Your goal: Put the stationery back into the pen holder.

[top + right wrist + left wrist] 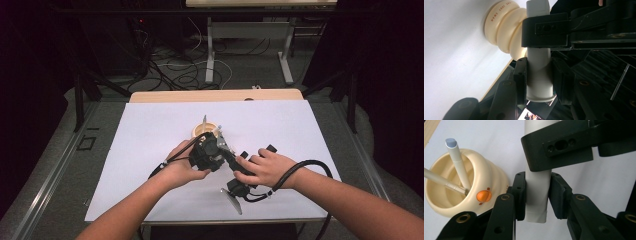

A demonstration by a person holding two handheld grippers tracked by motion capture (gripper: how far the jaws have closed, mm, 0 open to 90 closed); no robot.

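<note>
2 grippers clamp 1 white tube point(537, 192): left gripper point(537, 195) at its crimped end, right gripper point(539, 77) near its cap, beside the cream holder point(486, 177).

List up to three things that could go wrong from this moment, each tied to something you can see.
1. Both grippers clamp the same white tube: the left gripper near its flat crimped end, the right gripper near its round end. Uneven pulling might crush it.
2. The cream holder stands close beside the left jaws; a sideways move could tip it, spilling its pen and brush.
</note>
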